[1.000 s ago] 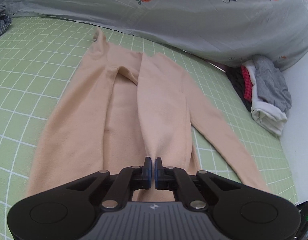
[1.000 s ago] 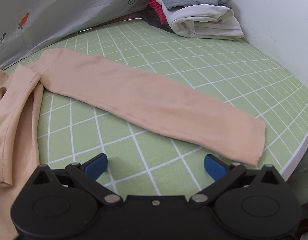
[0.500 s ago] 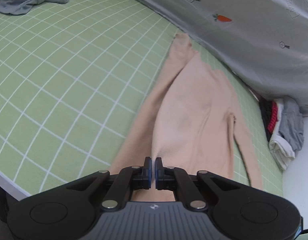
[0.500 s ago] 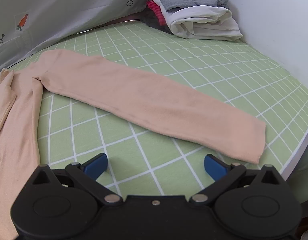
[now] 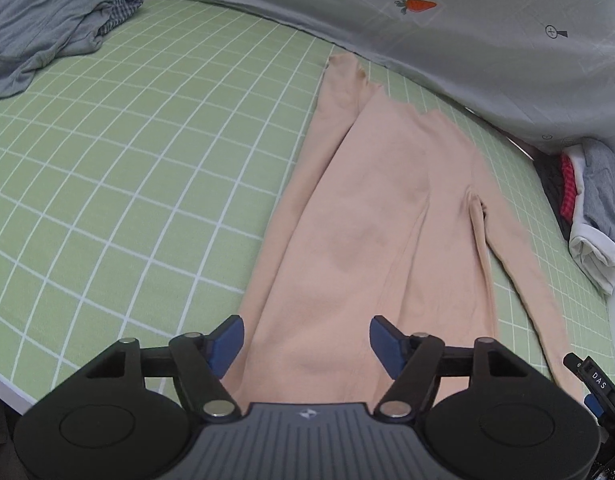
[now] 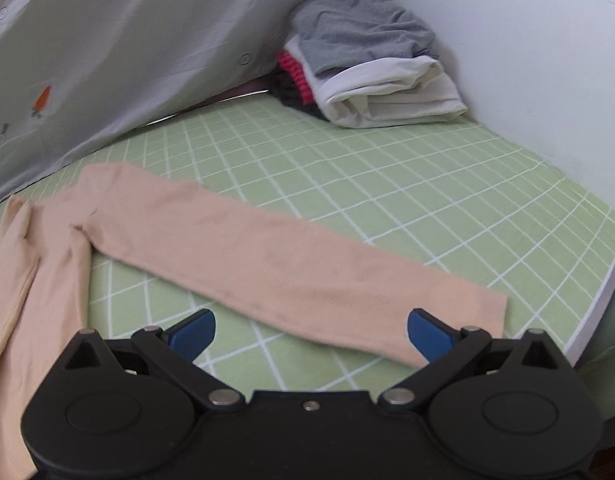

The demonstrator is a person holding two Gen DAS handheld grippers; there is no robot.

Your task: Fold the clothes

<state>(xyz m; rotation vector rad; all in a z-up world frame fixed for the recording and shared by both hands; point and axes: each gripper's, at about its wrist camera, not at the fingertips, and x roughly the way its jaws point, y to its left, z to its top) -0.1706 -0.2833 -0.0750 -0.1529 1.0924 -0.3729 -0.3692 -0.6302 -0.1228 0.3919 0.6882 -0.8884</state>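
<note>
The left gripper (image 5: 306, 342) is opening, its blue fingers (image 5: 227, 338) parted over the near hem of the peach top (image 5: 371, 216) and pressing on nothing; the cloth lies flat on the green checked bed (image 5: 127, 160), its long axis running straight away from those fingers toward the grey carrot-print sheet (image 5: 467, 20). The right gripper (image 6: 310, 334) stands wide and empty; the unfolded sleeve (image 6: 291, 264) lies crosswise just beyond it, cuff near the right finger, shoulder far to the left, so I judge this hand the nearer for that sleeve. The hem's very edge hides under the left gripper; the neckline is hard to make out. Farther off sit a folded pile (image 6: 371, 64) and loose grey clothes (image 5: 47, 28).
</note>
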